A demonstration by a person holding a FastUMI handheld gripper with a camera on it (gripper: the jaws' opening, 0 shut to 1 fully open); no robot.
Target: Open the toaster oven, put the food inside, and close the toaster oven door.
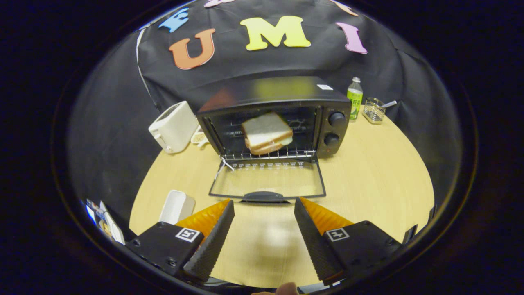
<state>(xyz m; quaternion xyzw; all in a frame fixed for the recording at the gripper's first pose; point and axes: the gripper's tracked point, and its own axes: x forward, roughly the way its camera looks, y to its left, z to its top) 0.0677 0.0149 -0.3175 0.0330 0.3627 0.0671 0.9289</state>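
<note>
- A white tray [177, 207] lies on the wooden table [380, 180], well to the left of the toaster oven [274, 119] and nearer the gripper than the oven is; it holds nothing, which fits with the food having been carried over from it.
- A white pop-up toaster [174, 127] stands just left of the toaster oven, close to its side wall but apart from it, out of the door's swing.
- The toaster oven sits at the back of the table with its door [268, 182] dropped flat toward the gripper, so the cavity is reachable from the front.
- The food, a sandwich [267, 133] of sliced bread, rests on the wire rack [270, 155] inside the oven, tilted a little (whether it sits fully settled I cannot tell).
- The gripper [264, 231] hangs in front of the toaster oven, just short of the door's handle [263, 196], its fingers spread wide apart with nothing between them; it has let go of everything.
- That placement, centred on the handle, suits the remaining step as I judge it: getting under the door edge and swinging it up to close.
- To the right of the toaster oven stand a green bottle [355, 98] and a small wire basket [374, 110], both clear of the door's path.
</note>
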